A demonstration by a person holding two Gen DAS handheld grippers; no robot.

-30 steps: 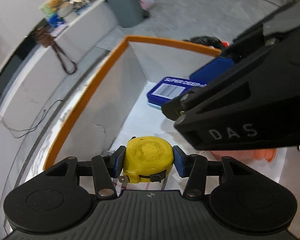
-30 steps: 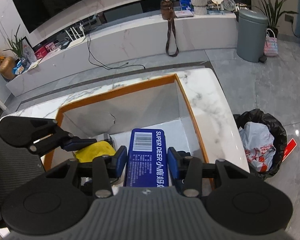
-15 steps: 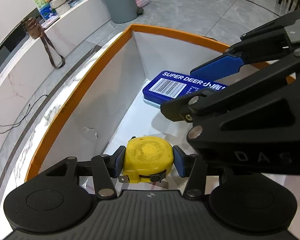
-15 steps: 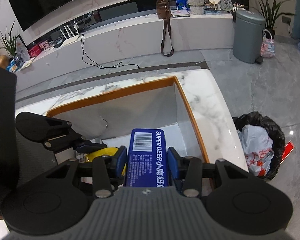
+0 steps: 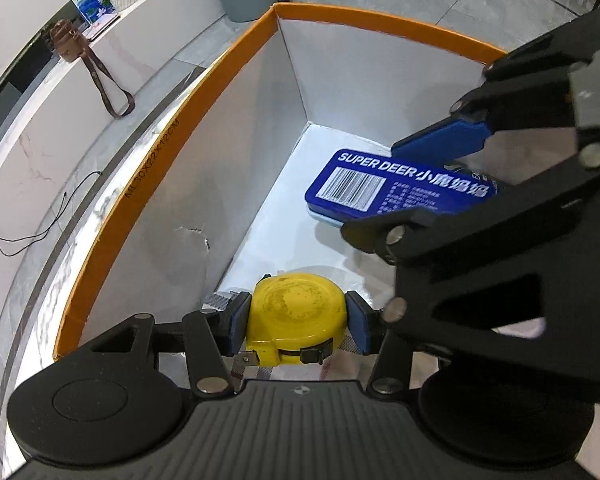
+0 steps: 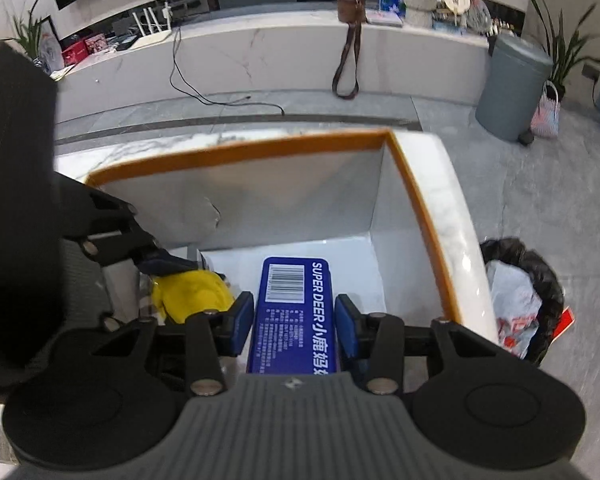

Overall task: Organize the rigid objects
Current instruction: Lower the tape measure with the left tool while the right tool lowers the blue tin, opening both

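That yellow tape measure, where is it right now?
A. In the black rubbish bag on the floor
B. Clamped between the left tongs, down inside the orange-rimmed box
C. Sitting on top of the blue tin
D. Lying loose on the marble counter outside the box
B: the yellow tape measure sits pinched between the blue pads of the left tongs, within the white walls of the orange-rimmed box.

blue tin's [image 5: 396, 192] end hidden, fine print unreadable

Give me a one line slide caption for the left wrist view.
Left tool grips a yellow tape measure inside the orange-rimmed box, beside the right tool holding a blue tin.
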